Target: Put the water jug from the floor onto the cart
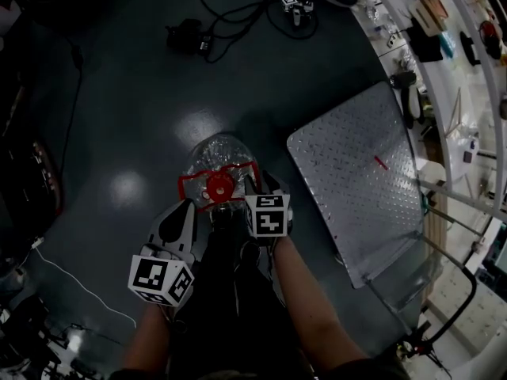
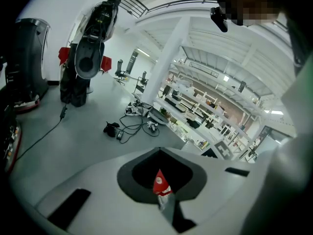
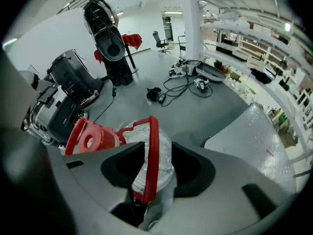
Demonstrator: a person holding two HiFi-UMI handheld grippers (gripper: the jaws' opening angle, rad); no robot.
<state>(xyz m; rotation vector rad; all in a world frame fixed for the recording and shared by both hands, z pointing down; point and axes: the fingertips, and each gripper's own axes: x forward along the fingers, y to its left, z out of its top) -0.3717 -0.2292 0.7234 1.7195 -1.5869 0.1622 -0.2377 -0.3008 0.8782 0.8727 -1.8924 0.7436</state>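
Clear plastic water jug (image 1: pixel 214 155) with a round red cap (image 1: pixel 219 186) and a red plastic carry handle (image 1: pixel 192 182). Sits on the dark glossy floor (image 1: pixel 135 101), not on the cart, cap turned up toward the head camera. Just to its right, apart from it, the silvery diamond-plate cart deck (image 1: pixel 348 165), bare but for a small red mark.

Over the jug's near right side, the right hand-held gripper (image 1: pixel 253 184), tilted steeply down, jaws spread fully wide. One red bar of the handle between them in the right gripper view, with room on both sides, so nothing clamped.

At the jug's near left side, the left hand-held gripper (image 1: pixel 188 206), tip close to the handle's left corner. In the left gripper view, only a narrow slit between its jaws, with a red corner of the handle and a bit of clear plastic showing in it. Contact with that corner impossible to judge.

Black cables (image 1: pixel 238 14) on the floor well beyond the jug.
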